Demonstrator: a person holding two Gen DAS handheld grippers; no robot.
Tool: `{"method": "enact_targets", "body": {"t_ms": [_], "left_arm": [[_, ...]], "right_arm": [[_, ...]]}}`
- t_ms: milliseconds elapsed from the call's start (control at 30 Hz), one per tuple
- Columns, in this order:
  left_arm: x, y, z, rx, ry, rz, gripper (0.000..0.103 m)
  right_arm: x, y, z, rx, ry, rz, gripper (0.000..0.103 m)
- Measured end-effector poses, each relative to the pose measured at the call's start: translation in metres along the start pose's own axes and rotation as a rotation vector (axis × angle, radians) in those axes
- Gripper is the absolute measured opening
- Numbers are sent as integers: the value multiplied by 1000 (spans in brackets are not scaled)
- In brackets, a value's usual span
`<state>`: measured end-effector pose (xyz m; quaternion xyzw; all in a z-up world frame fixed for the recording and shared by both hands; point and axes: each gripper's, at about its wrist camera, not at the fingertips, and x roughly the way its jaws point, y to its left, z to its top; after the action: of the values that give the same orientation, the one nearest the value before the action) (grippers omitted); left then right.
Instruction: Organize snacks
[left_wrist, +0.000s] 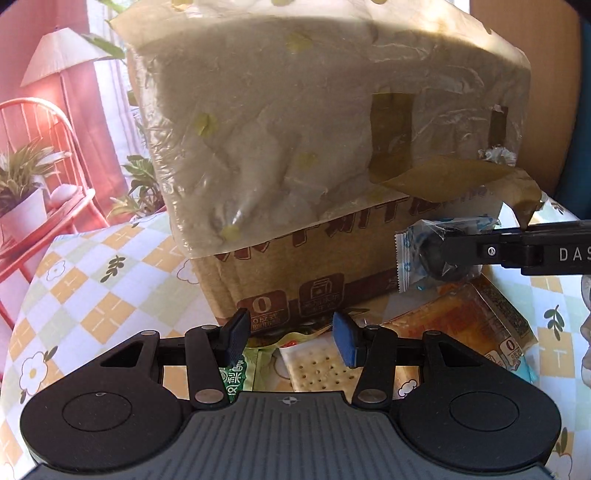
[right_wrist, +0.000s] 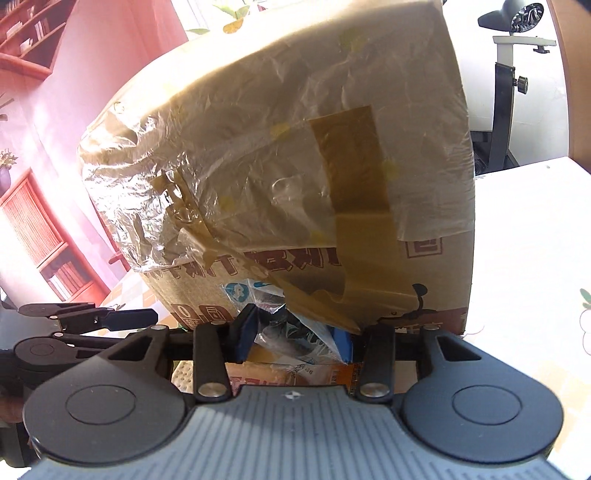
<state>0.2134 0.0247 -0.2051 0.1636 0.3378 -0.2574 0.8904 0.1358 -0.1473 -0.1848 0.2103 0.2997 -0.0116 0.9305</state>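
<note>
Left gripper (left_wrist: 290, 341): held open and empty over a cracker packet (left_wrist: 321, 369) on the checked tablecloth (left_wrist: 92, 280). Cardboard box (left_wrist: 295, 155): stood at centre, plastic-wrapped. Right gripper (right_wrist: 293, 338): closed on a blue-and-white snack packet (left_wrist: 417, 251) beside the box; several packets are judged unsorted

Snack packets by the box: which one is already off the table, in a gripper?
The clear, blue-printed packet with the dark round biscuit, clamped in the right gripper. The cracker packet and orange packet lie on the table.
</note>
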Motion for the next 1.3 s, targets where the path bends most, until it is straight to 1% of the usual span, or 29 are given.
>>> {"method": "enact_targets", "body": {"t_ms": [167,233,267,300,367,433,467,500,600,633,700,833,900,1100,1300], "left_arm": [[10,-5,-4,107,26,-31,52],[17,-7,-5,132,40,-14,52],[20,-6,-5,129,43,-8,51],[23,-5,-5,116,45,-13,46],[30,-2,-4,73,56,-39,41],[35,2,-1,52,58,-56,33],[35,1,-1,53,55,-63,27],[35,-1,0,65,53,-62,24],[32,-6,-4,96,36,-55,17],[28,-8,-5,92,27,-53,15],[19,-8,-5,72,2,-57,9],[0,-6,-4,32,-44,-56,7],[-6,-6,-4,21,-61,-47,6],[-26,-3,-1,-49,-102,-58,6],[-58,-15,-2,-82,-149,-48,6]], "right_arm": [[-4,-7,-2,10,-3,-1,45],[-4,-9,-3,15,0,-4,45],[-5,-11,-3,17,0,-6,45],[-5,-13,-3,19,1,-9,45],[-3,-12,-3,18,3,-12,45],[-3,-13,-3,13,4,-13,45],[-1,-9,-3,11,4,-15,45],[-2,-9,-3,11,4,-16,45],[-1,-8,-2,12,2,-20,45],[-1,-8,-1,12,0,-22,45],[-3,-8,-1,16,-7,-28,45],[-7,-8,-2,22,-8,-31,45],[-10,-7,-3,23,-10,-28,45],[-20,-2,-6,5,-23,-9,45],[-29,4,-13,-8,-22,23,45]]}}
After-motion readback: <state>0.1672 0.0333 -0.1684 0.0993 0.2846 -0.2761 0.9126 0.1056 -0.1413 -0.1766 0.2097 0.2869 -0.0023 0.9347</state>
